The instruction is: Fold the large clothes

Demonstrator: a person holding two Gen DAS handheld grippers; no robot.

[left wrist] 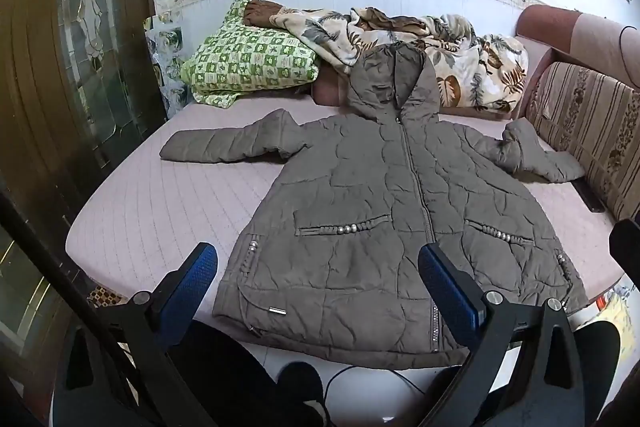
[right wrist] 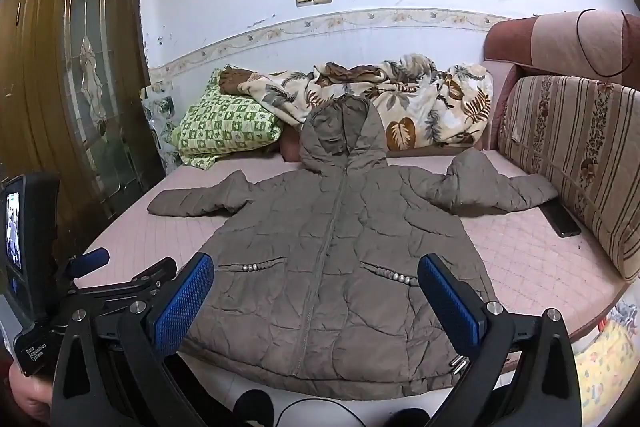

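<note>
You are at the very start of the fold, as I judge it: the grey-brown quilted hooded jacket lies flat and face up on the pale pink quilted mattress, zipper closed, hood toward the wall, both sleeves spread out to the sides. No part of it is folded yet.

Your left gripper stands with its 2 blue-padded jaws wide apart and nothing between them. It hovers over the near hem, above the jacket's left half as you look at it, not touching the cloth. Your right gripper is also fully wide and empty. It hangs over the lower middle of the jacket, with the zipper line running between its jaws, apart from the cloth as well.

The next move, I think, is to take 1 sleeve and bring it across the chest. The left sleeve lies straight, far from your left gripper, toward the wooden door with the glass panel. The right sleeve is bent and bunched, with its cuff just beside the striped floral sofa back and a dark flat object near it on the mattress. You must reach well forward for either one.

Take care: the padded cloth is thick and slippery, so close on a full pinch of the cuff or it may slide out. The leaf-patterned blanket and the green checked pillow lie behind the hood.
</note>
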